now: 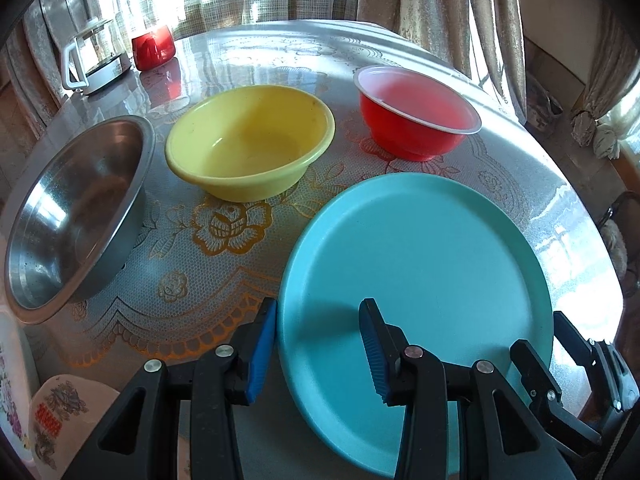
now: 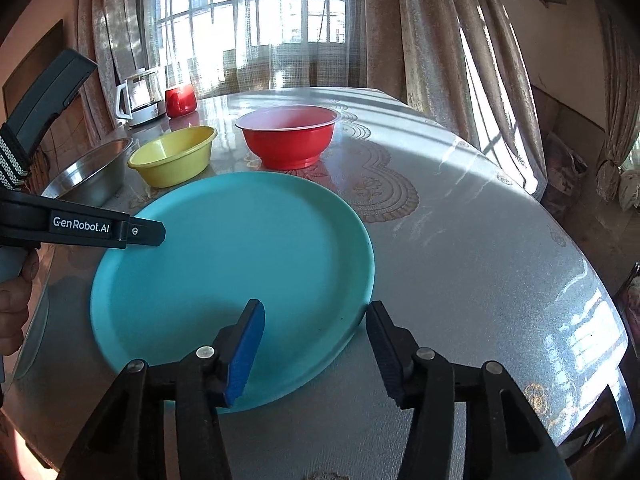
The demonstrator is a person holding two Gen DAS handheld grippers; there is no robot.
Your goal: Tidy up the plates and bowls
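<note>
Three bowls are counted: one steel bowl (image 1: 76,216), one yellow bowl (image 1: 248,140), one red bowl (image 1: 416,112). One plate (image 1: 420,264), one kettle (image 1: 96,54), and one red jar (image 1: 153,47) are counted.

A round turquoise plastic plate (image 1: 416,272) is laid flat, nearest. Behind it, upright and apart, are set a red plastic bowl with white rim (image 1: 418,114) and a yellow plastic bowl (image 1: 250,140); a stainless steel bowl (image 1: 76,216) is seen leftmost.

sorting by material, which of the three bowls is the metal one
The steel bowl, shiny grey, at the left end of the row beside the yellow bowl. The red bowl and the yellow one look plastic.
</note>
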